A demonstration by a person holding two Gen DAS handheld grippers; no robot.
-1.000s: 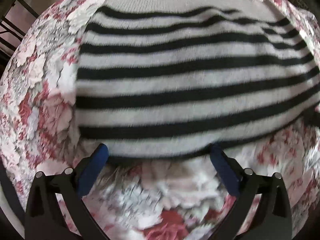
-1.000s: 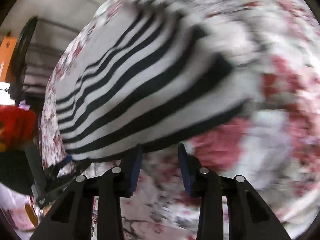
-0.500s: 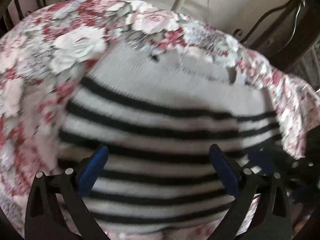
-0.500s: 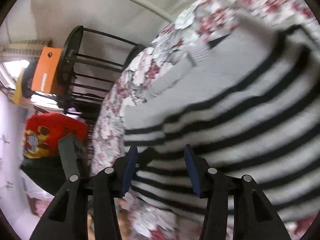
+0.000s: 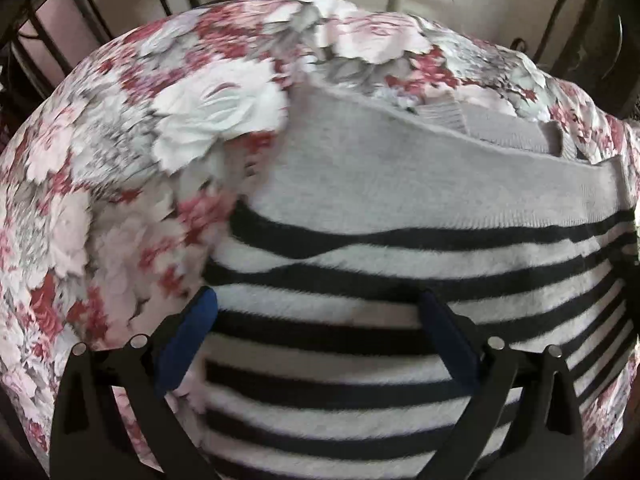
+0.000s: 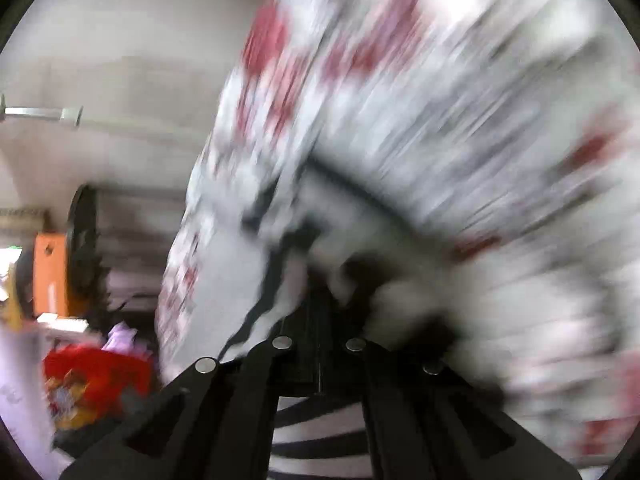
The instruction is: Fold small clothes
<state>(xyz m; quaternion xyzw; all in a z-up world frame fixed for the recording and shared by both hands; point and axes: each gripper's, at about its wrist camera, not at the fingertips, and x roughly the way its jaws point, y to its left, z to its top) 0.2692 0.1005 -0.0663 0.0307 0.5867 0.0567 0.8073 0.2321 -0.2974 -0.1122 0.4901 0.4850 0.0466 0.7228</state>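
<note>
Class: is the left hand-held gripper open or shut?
Open: the left hand-held gripper has blue pads set wide apart over the striped sweater.

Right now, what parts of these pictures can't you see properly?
- Right wrist view: motion blur smears the flowered cloth and the striped sweater, so their edges are lost.
- Right wrist view: bunched sweater fabric hides the right tool tips, which look shut on it.
- Left wrist view: the sweater's near end is cut off by the bottom edge, behind the open left tool.

Left tongs (image 5: 316, 312) and right tongs (image 6: 318, 320) are black, silver-screwed; the left fingertips (image 5: 188, 332) wear blue pads.
</note>
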